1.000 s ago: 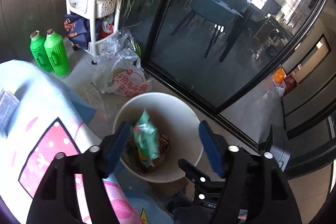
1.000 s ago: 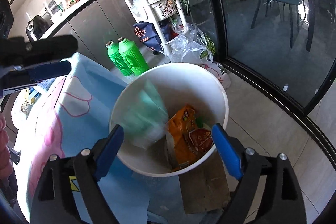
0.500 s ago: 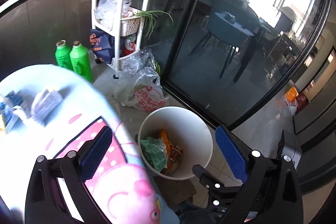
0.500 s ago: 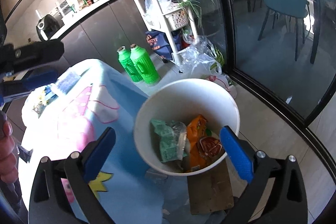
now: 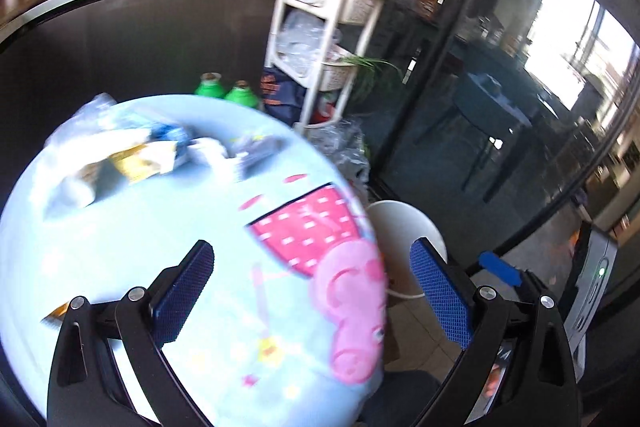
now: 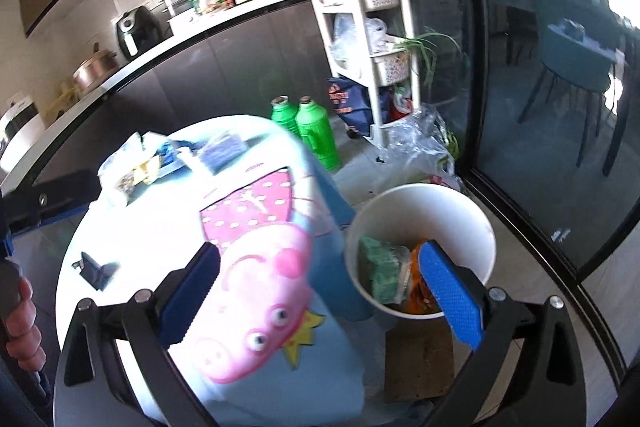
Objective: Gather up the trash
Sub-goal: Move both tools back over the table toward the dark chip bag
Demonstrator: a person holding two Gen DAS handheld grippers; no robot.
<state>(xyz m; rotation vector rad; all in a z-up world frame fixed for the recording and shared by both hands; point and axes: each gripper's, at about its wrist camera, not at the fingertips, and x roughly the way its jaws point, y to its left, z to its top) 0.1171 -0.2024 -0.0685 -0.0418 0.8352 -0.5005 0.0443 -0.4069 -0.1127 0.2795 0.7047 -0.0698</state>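
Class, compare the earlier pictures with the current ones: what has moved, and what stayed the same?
Both claws, left and right, swung from above the white bin back toward the table, empty and open. The green wrapper, falling earlier, lies in the bin. The green bottles stayed put.

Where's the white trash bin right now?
In the right wrist view, the white bin stands on the floor right of the round table, near the green bottles.
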